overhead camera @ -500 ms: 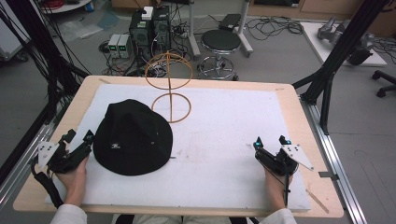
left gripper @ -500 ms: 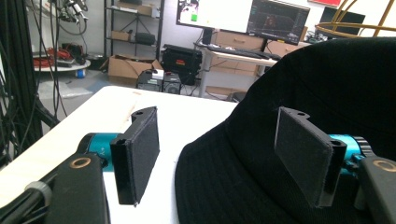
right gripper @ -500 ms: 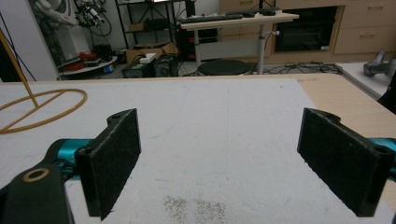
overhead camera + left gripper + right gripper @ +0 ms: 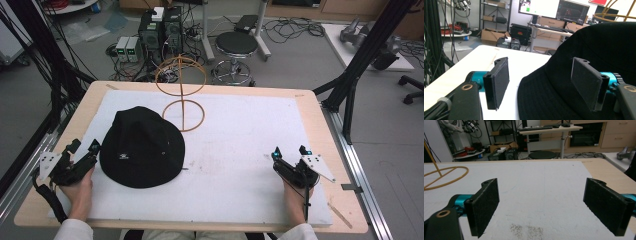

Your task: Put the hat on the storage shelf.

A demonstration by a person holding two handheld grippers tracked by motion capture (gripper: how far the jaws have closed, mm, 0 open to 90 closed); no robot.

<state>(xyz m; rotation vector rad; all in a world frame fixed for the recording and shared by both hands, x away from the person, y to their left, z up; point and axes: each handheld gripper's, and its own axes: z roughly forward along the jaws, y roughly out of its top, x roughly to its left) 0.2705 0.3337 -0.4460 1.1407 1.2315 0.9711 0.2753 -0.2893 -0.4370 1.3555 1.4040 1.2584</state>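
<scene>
A black bucket hat (image 4: pixel 141 148) with a small white logo lies on the white mat (image 4: pixel 240 150), left of centre. Behind it stands a gold wire stand (image 4: pixel 182 95) with a round base ring and a hoop on top. My left gripper (image 4: pixel 84 148) rests at the hat's left edge, open, with the brim (image 4: pixel 544 97) reaching in between its jaws. My right gripper (image 4: pixel 290 152) sits near the mat's right front, open, with bare mat (image 4: pixel 541 195) between its jaws. The stand's base ring (image 4: pixel 441 176) lies far to its left.
The wooden table (image 4: pixel 320 125) has a black frame post (image 4: pixel 350 95) at its right rear corner and metal rails along both sides. A stool (image 4: pixel 237 45) and electronics boxes (image 4: pixel 160 30) stand on the floor beyond the far edge.
</scene>
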